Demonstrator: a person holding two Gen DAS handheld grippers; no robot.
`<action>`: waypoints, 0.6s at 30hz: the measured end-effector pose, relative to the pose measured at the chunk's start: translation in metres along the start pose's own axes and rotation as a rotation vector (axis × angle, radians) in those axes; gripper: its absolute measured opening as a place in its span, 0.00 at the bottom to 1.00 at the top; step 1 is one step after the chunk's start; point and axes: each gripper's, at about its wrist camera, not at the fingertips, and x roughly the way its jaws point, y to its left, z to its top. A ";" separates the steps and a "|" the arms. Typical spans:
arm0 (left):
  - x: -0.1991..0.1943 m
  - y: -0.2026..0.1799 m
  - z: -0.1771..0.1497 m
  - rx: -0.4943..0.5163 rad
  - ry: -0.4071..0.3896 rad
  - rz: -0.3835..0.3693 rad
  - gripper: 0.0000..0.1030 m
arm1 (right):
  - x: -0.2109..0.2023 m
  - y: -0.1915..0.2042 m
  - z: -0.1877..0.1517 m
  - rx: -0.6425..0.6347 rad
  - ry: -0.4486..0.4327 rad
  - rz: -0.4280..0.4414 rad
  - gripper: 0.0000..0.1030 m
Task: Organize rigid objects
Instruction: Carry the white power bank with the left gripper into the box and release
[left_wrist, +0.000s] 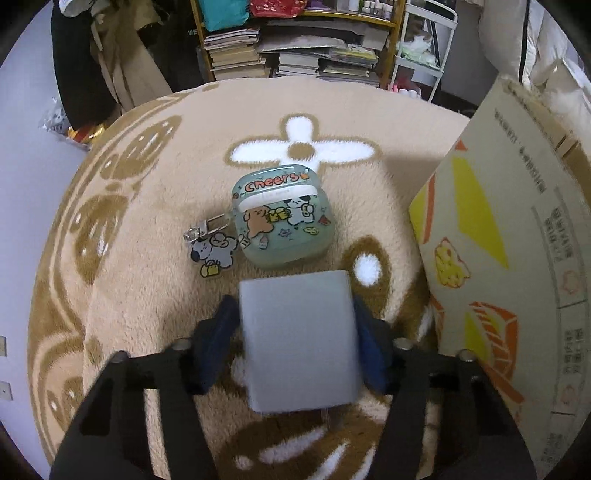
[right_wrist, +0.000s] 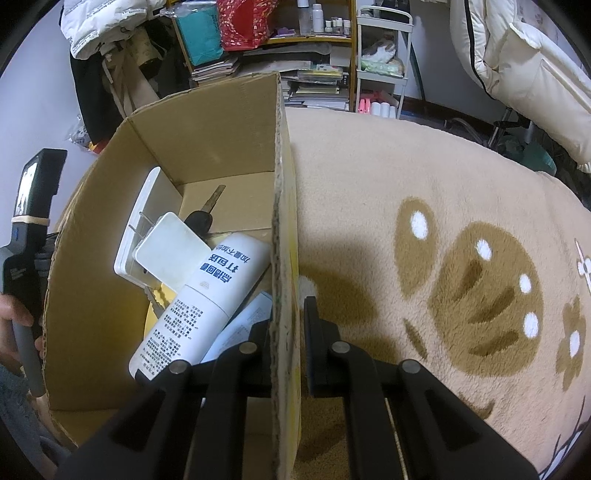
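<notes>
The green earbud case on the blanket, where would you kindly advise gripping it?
Grip the green earbud case across its two smooth flanks, coming from above. It lies flat, printed face up; avoid the left side, where the charm hangs.

- A grey block-shaped charger (left_wrist: 299, 339) is clamped between the left gripper's (left_wrist: 295, 332) blue pads, held above the fluffy blanket.
- A mint earbud case (left_wrist: 282, 218) printed "Cheers" lies flat on the blanket, with a cartoon dog keychain charm (left_wrist: 214, 253) beside it.
- The cardboard box (right_wrist: 207, 147) stands open, its wall pinched by the right gripper (right_wrist: 286, 332); inside lie a white tube (right_wrist: 207, 295), a car key (right_wrist: 203, 216) and a white tray (right_wrist: 147, 229).
</notes>
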 end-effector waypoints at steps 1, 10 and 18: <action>-0.003 0.002 0.000 -0.011 0.002 0.001 0.49 | 0.000 0.000 0.000 0.000 0.000 0.000 0.08; -0.037 0.007 -0.009 0.015 -0.033 0.062 0.49 | 0.000 -0.001 0.001 0.011 0.005 0.016 0.08; -0.092 -0.005 0.002 0.037 -0.118 0.112 0.49 | 0.001 -0.002 0.003 0.002 0.008 0.014 0.08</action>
